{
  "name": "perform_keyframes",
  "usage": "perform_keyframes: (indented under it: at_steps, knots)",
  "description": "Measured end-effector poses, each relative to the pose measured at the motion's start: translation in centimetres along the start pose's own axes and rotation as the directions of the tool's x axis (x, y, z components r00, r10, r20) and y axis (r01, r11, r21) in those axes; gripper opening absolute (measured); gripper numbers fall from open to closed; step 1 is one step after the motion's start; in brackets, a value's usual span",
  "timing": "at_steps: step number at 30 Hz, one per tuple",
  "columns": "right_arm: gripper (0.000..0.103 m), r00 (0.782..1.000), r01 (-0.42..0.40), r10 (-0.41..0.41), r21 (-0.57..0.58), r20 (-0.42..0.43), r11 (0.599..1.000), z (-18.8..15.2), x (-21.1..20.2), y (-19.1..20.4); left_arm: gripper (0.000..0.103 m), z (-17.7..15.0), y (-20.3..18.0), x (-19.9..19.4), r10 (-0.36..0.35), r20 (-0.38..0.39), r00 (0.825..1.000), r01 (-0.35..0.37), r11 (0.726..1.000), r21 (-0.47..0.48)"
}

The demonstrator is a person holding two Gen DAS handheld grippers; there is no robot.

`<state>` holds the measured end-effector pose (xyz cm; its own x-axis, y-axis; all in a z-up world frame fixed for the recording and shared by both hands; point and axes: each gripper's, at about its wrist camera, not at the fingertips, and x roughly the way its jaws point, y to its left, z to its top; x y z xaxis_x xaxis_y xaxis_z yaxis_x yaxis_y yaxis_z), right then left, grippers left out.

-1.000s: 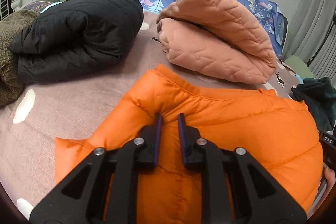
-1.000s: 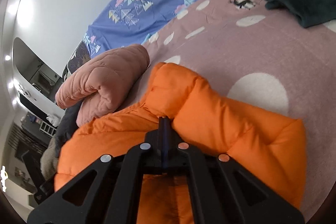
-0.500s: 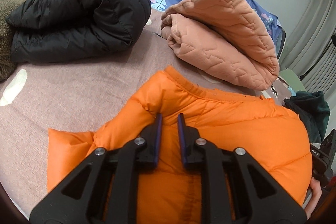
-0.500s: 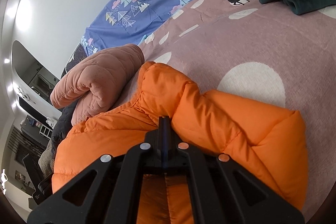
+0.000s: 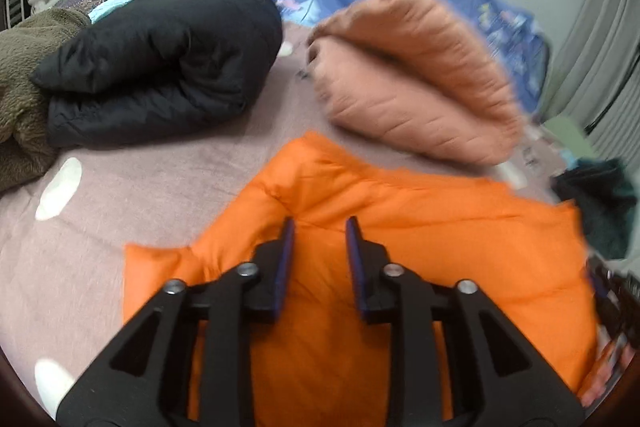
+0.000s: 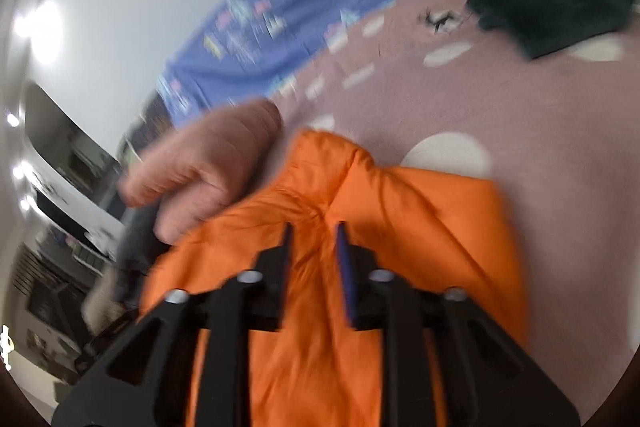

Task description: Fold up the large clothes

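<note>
Directly under both tools, orange jacket (image 5: 420, 267) runs sideways; left gripper (image 5: 319, 227) and right gripper (image 6: 312, 231) both spread, pinching nothing, one over each end.

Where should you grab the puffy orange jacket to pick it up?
Probably by the raised ridge of the orange jacket, where the fabric bunches up thin enough to fit between the jaws. Come from the near side with the right tool, already open and pointing at it. The flat puffy panels look too thick and slippery.
</note>
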<state>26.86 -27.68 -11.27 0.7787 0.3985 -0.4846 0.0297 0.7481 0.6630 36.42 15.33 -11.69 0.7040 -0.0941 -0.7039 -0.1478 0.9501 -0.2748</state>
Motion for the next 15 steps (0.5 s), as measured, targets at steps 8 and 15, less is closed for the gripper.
perform_keyframes:
  at_steps: [8,15]
  knots:
    - [0.042,0.995,-0.067,0.041,0.329,0.086,0.942,-9.5,-12.7,-7.1,0.029,-1.2,-9.3,-5.4,-0.138,0.053,0.989,0.127,0.976,0.18]
    - [0.045,0.992,-0.118,0.086,0.475,0.088,0.872,-14.7,-14.3,-8.2,0.033,-4.3,-14.7,1.6,-0.045,-0.092,0.995,0.069,0.957,0.282]
